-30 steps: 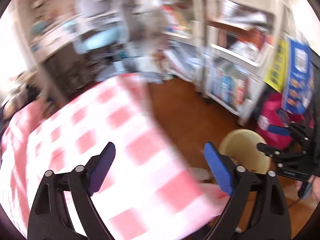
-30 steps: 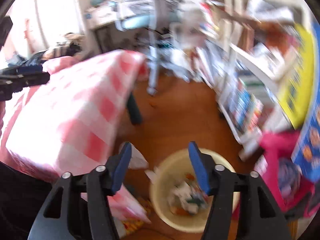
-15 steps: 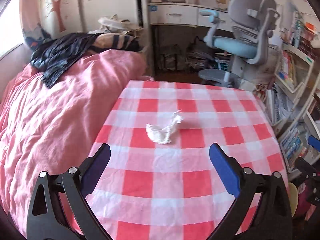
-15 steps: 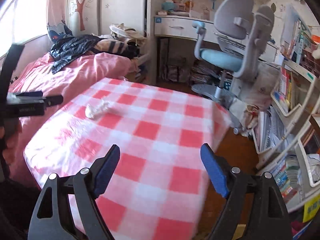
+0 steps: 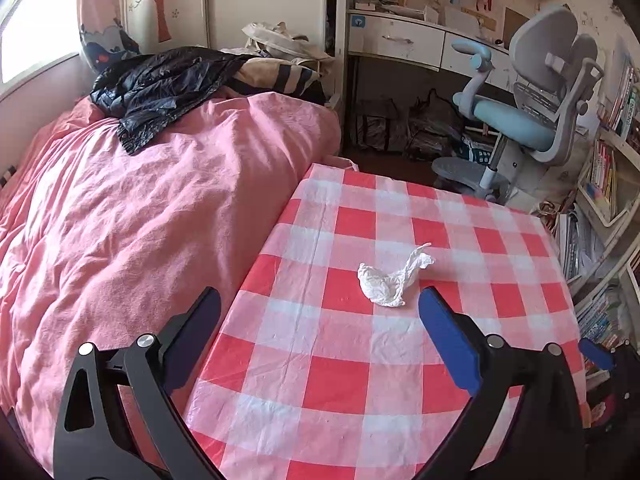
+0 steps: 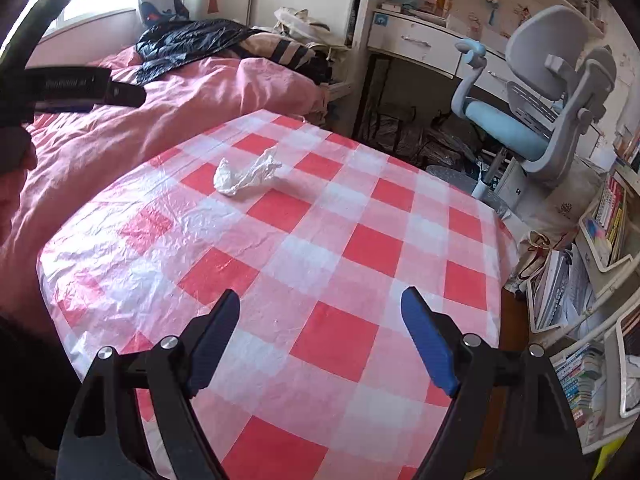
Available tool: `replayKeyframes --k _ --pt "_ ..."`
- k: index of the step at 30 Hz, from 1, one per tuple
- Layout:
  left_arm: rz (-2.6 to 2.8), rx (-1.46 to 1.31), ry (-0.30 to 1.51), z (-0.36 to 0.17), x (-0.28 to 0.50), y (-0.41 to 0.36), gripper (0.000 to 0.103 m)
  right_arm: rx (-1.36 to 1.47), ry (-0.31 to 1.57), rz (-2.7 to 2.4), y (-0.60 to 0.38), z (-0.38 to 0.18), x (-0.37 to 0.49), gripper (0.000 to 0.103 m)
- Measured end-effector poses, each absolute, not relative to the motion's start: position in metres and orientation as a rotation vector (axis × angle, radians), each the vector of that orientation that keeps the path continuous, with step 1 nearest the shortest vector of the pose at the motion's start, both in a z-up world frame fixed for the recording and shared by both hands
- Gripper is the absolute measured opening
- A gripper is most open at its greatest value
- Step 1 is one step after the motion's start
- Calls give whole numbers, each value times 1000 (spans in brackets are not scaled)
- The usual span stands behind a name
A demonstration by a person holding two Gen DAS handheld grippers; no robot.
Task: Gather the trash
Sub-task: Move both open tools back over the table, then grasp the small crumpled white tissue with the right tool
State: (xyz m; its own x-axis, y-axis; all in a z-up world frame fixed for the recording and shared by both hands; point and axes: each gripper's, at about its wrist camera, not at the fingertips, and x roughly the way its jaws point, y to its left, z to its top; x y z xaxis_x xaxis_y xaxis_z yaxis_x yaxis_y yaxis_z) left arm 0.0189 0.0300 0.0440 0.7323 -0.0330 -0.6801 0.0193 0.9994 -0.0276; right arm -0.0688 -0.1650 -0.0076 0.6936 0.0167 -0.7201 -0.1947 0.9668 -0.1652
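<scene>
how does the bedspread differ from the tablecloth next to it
The bedspread is plain pink; the tablecloth is checked red, pink and white. The bedspread looks like soft matte fabric in deep folds; the tablecloth looks thin and glossy, lying flat with fine crinkles. A dark jacket lies on the bedspread; a crumpled white tissue lies on the tablecloth. Both are pinkish coverings.

a child's bedroom: pink bed (image 5: pixel 160 208), desk (image 5: pixel 404 40), swivel chair (image 5: pixel 532 112), bookshelves (image 6: pixel 600 248).

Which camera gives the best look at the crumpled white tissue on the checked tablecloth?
The left wrist view: the crumpled white tissue lies close, sharp, just ahead of the open left hand-held gripper. The right wrist view shows it farther off, toward the upper left.
</scene>
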Motion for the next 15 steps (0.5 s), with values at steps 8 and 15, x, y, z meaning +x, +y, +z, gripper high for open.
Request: replayKeyframes --k 8,15 --pt "-46 -22 777 43 22 31 96 -279 811 164 -151 -14 -67 83" --pt "-13 -75 828 27 34 49 96 -201 797 176 -141 -13 -47 83"
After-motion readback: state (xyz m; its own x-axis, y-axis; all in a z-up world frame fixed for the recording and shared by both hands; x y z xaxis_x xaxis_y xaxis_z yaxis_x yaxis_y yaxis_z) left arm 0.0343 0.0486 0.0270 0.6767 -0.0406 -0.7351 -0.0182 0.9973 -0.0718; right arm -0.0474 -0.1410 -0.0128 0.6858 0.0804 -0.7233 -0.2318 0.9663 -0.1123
